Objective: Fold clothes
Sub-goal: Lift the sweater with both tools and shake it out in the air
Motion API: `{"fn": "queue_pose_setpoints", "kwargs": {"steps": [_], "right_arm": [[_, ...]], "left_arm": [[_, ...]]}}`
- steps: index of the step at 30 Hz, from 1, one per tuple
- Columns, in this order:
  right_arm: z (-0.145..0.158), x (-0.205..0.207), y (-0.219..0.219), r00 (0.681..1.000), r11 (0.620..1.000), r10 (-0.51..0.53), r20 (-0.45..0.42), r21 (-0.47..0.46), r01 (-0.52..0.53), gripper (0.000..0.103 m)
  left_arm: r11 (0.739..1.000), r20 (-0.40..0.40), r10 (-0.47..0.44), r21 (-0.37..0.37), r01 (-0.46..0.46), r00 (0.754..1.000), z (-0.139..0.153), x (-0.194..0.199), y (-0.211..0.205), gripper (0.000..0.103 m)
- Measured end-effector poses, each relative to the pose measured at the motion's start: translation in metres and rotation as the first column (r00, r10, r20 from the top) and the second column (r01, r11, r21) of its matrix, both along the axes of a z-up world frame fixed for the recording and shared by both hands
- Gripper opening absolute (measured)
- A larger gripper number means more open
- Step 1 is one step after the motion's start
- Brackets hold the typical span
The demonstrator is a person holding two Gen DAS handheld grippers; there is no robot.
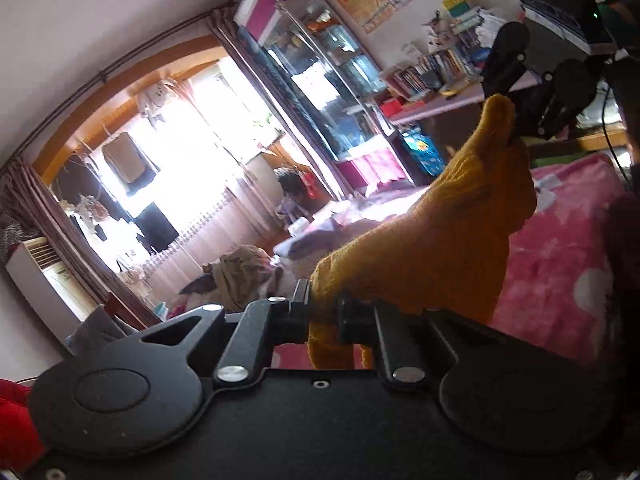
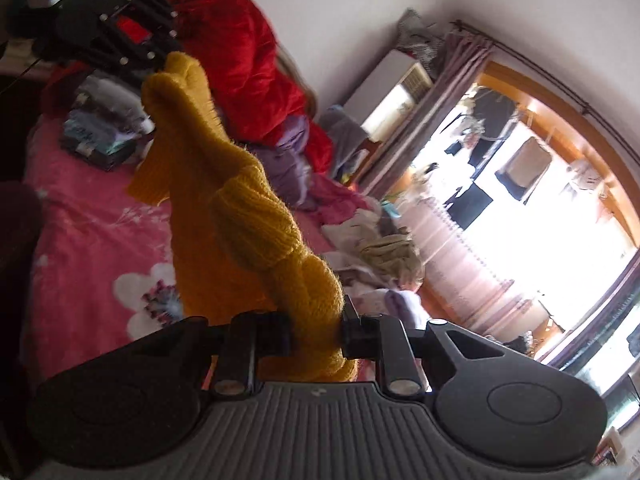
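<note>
Above the pink floral bedspread [image 2: 92,216], a mustard-yellow knitted sweater [image 2: 224,216] hangs stretched in the air between the two tools, clear of the bed along most of its visible length. One ribbed cuff or hem droops toward the bedspread below the span. The left tool [image 1: 324,314] is closed down on one bunched end of the knit, with yellow wool filling the gap between its fingers. The right tool [image 2: 316,332] grips the other end the same way, its fingers narrowed tight around a thick roll of fabric.

As I judge it, the garment is being held up for spreading or for a fold; the pictures fit either. To do it well, keep both grips level and the span taut enough that the sleeves fall free, then lower it onto a bare part of the bedspread, away from the red quilted coat [image 2: 248,40] and the loose pile of clothes [image 2: 384,248] beyond the sweater.
</note>
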State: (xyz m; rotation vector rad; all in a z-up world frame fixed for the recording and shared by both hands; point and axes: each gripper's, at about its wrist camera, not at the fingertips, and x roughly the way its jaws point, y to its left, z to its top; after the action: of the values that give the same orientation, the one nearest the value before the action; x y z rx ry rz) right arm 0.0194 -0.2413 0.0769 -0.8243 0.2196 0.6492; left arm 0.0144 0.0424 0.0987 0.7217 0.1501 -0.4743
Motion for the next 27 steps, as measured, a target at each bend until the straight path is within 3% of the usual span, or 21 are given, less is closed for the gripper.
{"fn": "queue_pose_setpoints", "kwargs": {"steps": [4, 6, 10, 16, 21, 24, 27], "right_arm": [[0.002, -0.015, 0.023, 0.991, 0.992, 0.06, -0.122, -0.106, -0.074, 0.021], [-0.011, -0.013, 0.028, 0.981, 0.986, 0.073, -0.179, -0.138, -0.098, 0.021], [-0.02, 0.021, 0.037, 0.975, 0.98, 0.064, -0.214, -0.173, -0.102, 0.021], [-0.001, 0.102, 0.061, 0.996, 0.974, -0.033, -0.083, -0.227, 0.014, 0.021], [0.018, 0.172, 0.082, 0.992, 0.958, -0.118, 0.049, -0.257, 0.126, 0.021], [0.029, 0.214, 0.095, 0.978, 0.944, -0.165, 0.128, -0.268, 0.194, 0.021], [0.04, 0.256, 0.108, 0.955, 0.925, -0.21, 0.208, -0.273, 0.262, 0.021]], "left_arm": [[0.995, -0.091, -0.038, 0.094, 0.046, 0.995, -0.027, -0.008, -0.003, 0.011], [0.994, -0.127, -0.042, 0.099, 0.054, 0.991, -0.036, 0.0, -0.001, 0.011], [0.995, -0.164, -0.004, 0.098, 0.02, 0.986, -0.047, 0.04, 0.004, 0.011], [0.986, -0.199, 0.091, 0.158, -0.06, 0.976, -0.06, 0.147, 0.0, 0.011], [0.963, -0.13, 0.191, 0.216, -0.16, 0.973, -0.051, 0.233, -0.009, 0.011], [0.946, -0.001, 0.256, 0.207, -0.251, 0.967, -0.019, 0.269, -0.012, 0.011], [0.936, 0.124, 0.275, 0.195, -0.295, 0.954, 0.004, 0.28, -0.014, 0.011]]}}
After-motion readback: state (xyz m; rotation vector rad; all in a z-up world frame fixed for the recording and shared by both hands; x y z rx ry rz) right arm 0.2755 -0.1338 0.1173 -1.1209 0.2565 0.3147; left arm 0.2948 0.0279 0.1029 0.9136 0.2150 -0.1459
